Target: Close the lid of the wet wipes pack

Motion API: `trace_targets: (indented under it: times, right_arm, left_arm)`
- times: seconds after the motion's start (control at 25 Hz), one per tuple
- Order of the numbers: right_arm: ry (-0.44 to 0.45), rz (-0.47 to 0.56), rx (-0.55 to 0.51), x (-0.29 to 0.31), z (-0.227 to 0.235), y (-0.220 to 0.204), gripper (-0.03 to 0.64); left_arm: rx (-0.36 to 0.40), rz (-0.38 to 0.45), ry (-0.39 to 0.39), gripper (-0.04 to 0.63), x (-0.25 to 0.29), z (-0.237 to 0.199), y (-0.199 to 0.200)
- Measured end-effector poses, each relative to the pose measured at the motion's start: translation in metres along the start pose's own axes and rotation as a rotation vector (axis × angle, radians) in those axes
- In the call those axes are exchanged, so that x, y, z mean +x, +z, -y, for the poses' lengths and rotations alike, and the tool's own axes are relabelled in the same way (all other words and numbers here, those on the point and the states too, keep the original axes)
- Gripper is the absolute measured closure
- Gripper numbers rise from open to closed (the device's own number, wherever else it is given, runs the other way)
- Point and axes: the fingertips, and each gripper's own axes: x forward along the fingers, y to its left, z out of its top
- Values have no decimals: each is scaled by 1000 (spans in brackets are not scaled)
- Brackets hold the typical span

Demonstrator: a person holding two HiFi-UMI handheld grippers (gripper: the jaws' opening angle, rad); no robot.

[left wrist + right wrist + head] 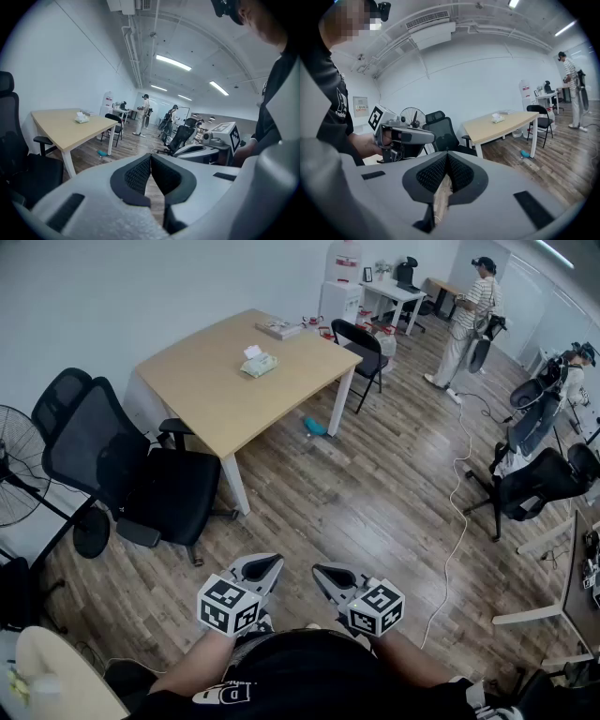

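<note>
Wipes pack (pixel 259 364) lies well ahead, straight beyond the left gripper (pixel 265 566), slightly left of the right gripper (pixel 328 575), both closed and empty.

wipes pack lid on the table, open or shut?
Looks open: a white flap stands up from the wipes pack; too small to confirm.

Smooth matt wood table (pixel 216 399); glossy wood-plank floor (pixel 375 512); mesh-backed chair (pixel 89 451).

The wipes pack (pixel 259 364) lies on the table (pixel 206 404), book (pixel 279 329) perhaps behind.
</note>
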Motion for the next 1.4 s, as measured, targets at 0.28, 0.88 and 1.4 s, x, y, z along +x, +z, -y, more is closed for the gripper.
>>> trace_targets:
  times: [0.28, 0.88, 1.4]
  right_arm:
    - [0, -7, -4, 11, -4, 2, 612]
    - [-4, 11, -9, 50, -9, 12, 612]
    - [-22, 14, 15, 116, -15, 26, 612]
  left_arm:
    - [-1, -2, -6, 577, -4, -9, 1]
    - [1, -5, -27, 577, -11, -47, 3]
    - [-4, 1, -17, 577, -40, -117, 8]
